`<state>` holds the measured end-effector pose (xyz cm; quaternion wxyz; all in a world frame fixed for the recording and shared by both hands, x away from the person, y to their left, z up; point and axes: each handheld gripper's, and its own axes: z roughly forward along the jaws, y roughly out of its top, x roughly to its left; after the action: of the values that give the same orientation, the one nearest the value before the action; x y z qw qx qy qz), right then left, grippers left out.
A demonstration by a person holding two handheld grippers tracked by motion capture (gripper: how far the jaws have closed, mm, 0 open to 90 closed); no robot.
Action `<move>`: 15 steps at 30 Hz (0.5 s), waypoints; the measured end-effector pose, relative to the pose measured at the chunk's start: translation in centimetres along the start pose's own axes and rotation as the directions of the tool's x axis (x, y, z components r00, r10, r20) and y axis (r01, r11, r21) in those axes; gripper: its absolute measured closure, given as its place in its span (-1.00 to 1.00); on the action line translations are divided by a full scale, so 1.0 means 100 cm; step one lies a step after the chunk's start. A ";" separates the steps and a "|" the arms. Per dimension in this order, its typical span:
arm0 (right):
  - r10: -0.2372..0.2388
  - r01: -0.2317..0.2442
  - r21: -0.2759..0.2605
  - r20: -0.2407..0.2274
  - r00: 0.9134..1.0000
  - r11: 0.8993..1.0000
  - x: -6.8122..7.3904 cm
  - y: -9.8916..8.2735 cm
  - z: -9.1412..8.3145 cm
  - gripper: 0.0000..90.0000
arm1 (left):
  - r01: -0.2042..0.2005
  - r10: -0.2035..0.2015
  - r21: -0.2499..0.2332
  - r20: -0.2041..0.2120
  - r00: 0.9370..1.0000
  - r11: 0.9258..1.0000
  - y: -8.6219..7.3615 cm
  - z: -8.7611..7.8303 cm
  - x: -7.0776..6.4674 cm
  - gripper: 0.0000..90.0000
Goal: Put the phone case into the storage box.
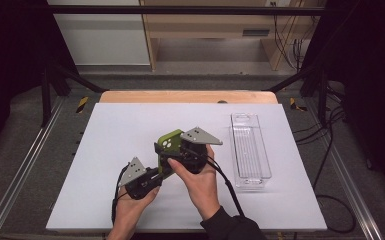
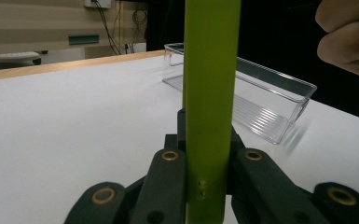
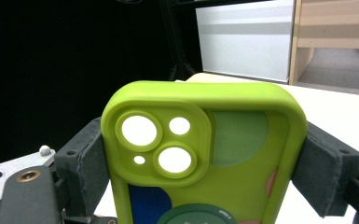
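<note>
A lime-green phone case (image 1: pixel 170 141) is held up above the white table between both grippers. My left gripper (image 1: pixel 161 171) is shut on its lower end; in the left gripper view the case (image 2: pixel 210 93) stands edge-on and upright between the jaws of that gripper (image 2: pixel 207 163). My right gripper (image 1: pixel 184 154) is shut across the case's two long sides. The right gripper view faces the case's back (image 3: pixel 242 154) with its camera cut-outs and coloured shapes, and the grey pads (image 3: pixel 81 158) of my right gripper (image 3: pixel 205 170) press on both sides.
A clear plastic tray (image 1: pixel 250 150) lies lengthwise at the right of the white mat (image 1: pixel 120 130) and looks empty; it also appears behind the case as the tray (image 2: pixel 265 100). A hand (image 2: pixel 349 37) is at the upper right. Black frame posts stand at the back corners.
</note>
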<state>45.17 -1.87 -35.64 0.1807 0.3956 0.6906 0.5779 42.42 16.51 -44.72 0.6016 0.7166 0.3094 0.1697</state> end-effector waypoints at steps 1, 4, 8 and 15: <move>0.000 0.000 0.000 0.000 1.000 1.000 0.000 0.000 0.000 -0.63 | -0.001 0.001 0.000 -0.003 1.000 1.000 0.000 0.000 0.000 0.89; -0.001 0.001 0.002 0.004 1.000 1.000 0.001 0.000 0.003 -0.63 | -0.007 0.007 0.002 -0.018 1.000 1.000 0.000 -0.001 0.001 0.88; 0.002 -0.002 -0.008 0.013 1.000 1.000 0.003 0.001 0.005 -0.63 | 0.003 -0.003 -0.003 -0.020 1.000 1.000 0.000 -0.002 0.003 0.88; 0.011 -0.011 -0.014 0.012 1.000 1.000 0.004 0.002 0.006 -0.63 | 0.002 -0.003 -0.015 -0.029 1.000 1.000 0.002 -0.004 0.005 0.82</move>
<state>45.45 -1.20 -35.53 0.1844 0.4016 0.6831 0.5814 42.60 17.12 -44.55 0.6027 0.7092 0.3177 0.1815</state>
